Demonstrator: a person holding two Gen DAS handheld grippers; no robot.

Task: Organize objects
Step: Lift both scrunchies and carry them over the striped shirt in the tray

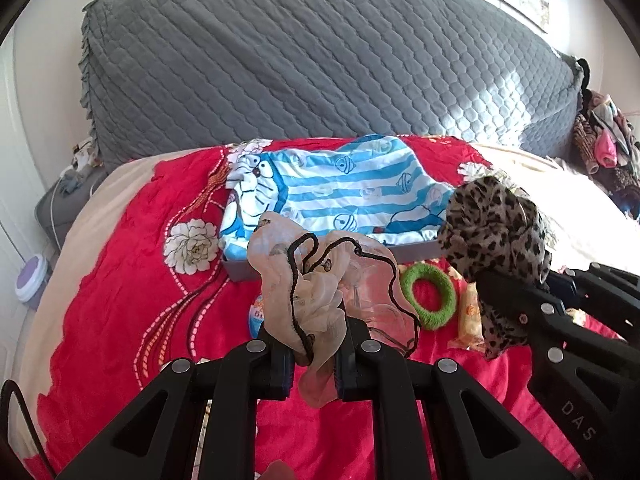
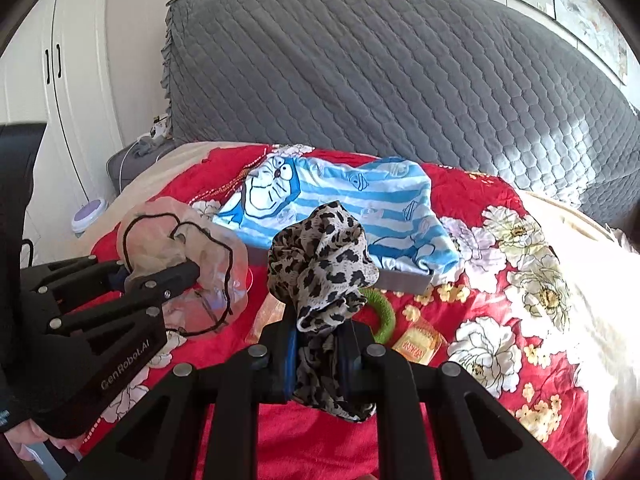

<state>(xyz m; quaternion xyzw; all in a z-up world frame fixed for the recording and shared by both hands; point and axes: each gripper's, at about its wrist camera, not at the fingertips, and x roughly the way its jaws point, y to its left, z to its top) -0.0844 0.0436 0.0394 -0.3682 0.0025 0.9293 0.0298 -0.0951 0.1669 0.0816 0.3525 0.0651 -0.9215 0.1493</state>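
Observation:
My left gripper (image 1: 314, 354) is shut on a sheer beige cloth with black cord trim (image 1: 308, 292) and holds it above the red floral bedspread (image 1: 120, 280); it also shows in the right wrist view (image 2: 160, 240). My right gripper (image 2: 318, 354) is shut on a leopard-print cloth (image 2: 320, 264), which also shows in the left wrist view (image 1: 492, 232). Ahead lies a grey tray (image 1: 416, 254) covered by a blue striped cartoon garment (image 1: 340, 196). A green hair ring (image 1: 430, 296) and a yellow snack packet (image 1: 470, 312) lie on the bedspread.
A grey quilted headboard (image 1: 320, 60) stands behind the bed. Clothes are piled at the far right (image 1: 604, 148). A bedside stand with a cable (image 1: 60, 200) and a purple round object (image 1: 32, 276) sit at the left. White wardrobe doors (image 2: 60, 80) stand left.

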